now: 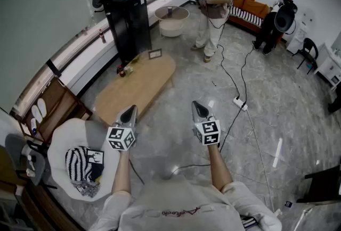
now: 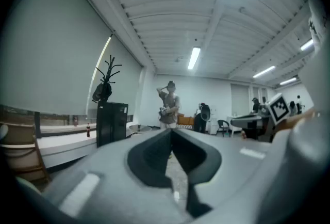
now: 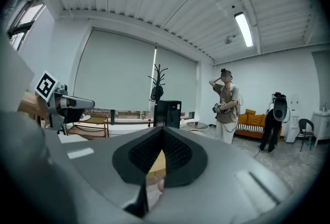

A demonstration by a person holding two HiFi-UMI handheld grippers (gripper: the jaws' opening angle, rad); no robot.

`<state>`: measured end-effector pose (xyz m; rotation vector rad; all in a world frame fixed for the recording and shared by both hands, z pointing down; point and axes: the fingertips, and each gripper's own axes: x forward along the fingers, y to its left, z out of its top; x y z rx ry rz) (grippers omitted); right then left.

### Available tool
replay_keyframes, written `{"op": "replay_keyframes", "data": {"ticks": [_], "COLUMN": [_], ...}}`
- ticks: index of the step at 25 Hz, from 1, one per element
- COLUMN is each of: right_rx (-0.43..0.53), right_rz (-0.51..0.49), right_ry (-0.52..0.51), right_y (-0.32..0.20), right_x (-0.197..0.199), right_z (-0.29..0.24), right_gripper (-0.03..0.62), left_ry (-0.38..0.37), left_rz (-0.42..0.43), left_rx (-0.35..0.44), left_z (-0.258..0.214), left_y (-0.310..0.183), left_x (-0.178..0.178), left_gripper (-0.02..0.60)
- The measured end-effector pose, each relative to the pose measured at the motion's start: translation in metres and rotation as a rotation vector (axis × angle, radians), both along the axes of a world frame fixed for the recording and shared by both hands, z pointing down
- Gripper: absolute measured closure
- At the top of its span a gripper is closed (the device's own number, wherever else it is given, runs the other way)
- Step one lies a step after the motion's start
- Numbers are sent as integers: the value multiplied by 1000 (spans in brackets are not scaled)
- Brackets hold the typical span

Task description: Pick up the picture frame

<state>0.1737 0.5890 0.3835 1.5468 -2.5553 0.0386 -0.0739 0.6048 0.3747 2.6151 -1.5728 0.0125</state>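
The picture frame, small and dark-edged, stands at the far end of the oval wooden table. My left gripper hovers over the table's near end, its jaws together and nothing between them. Level with it, my right gripper is over the floor right of the table, also shut and empty. In the left gripper view the left gripper points level into the room; the frame does not show there. In the right gripper view the right gripper has tips touching, with a strip of the wooden table below them.
A black cabinet and small bottles sit behind the table. A round white low table and a standing person are beyond. A power strip with cables lies on the floor at right. A white chair holds a striped cushion.
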Motion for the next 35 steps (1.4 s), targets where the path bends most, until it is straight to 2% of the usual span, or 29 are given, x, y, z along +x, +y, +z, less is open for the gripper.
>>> {"op": "replay_keyframes", "data": {"ticks": [10, 18, 29, 35], "right_rx": [18, 22, 24, 24], "right_rz": [-8, -30, -64, -79], "right_ry": [-20, -10, -7, -2], "right_y": [-1, -9, -24, -37], "right_x": [4, 22, 62, 68], "right_z": [-4, -5, 2, 11], "right_gripper": [591, 591, 591, 591], "left_ry": [-11, -15, -20, -32], "left_rz": [9, -6, -26, -35], "left_rx": [-5, 11, -3, -3], "left_z": [2, -5, 5, 10], "left_y": [1, -9, -17, -27], "left_x": [8, 29, 77, 84], "left_gripper": [581, 581, 581, 581]}}
